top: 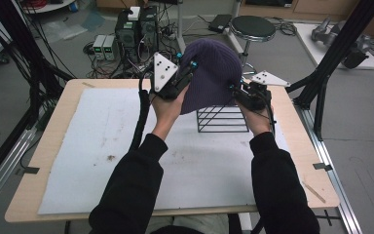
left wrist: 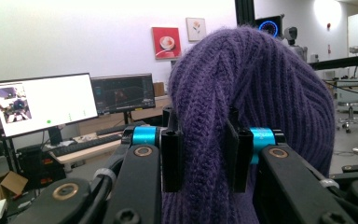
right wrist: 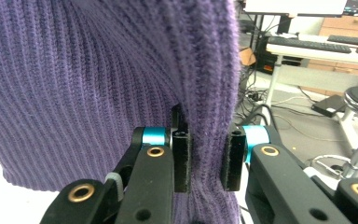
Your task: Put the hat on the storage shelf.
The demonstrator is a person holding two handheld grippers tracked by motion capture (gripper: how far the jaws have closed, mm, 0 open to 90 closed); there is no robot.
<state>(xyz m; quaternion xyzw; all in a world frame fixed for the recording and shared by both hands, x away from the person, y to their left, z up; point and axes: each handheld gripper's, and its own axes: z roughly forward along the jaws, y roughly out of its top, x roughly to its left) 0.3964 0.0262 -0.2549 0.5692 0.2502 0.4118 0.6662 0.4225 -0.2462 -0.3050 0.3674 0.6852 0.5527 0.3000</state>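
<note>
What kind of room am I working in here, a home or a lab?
Most likely a robotics lab or workshop. Computer towers with tangled cables sit on the floor behind the table, monitors line a desk, and black framing surrounds the workspace.

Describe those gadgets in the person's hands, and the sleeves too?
Each gripper, left and right, is black with two flat black jaws, blue cylinders at the jaw bases, brass-coloured pivot pins and a pale three-cornered plate with dark dots on top. A thick black cable trails from the left one. Both sleeves are black.
</note>
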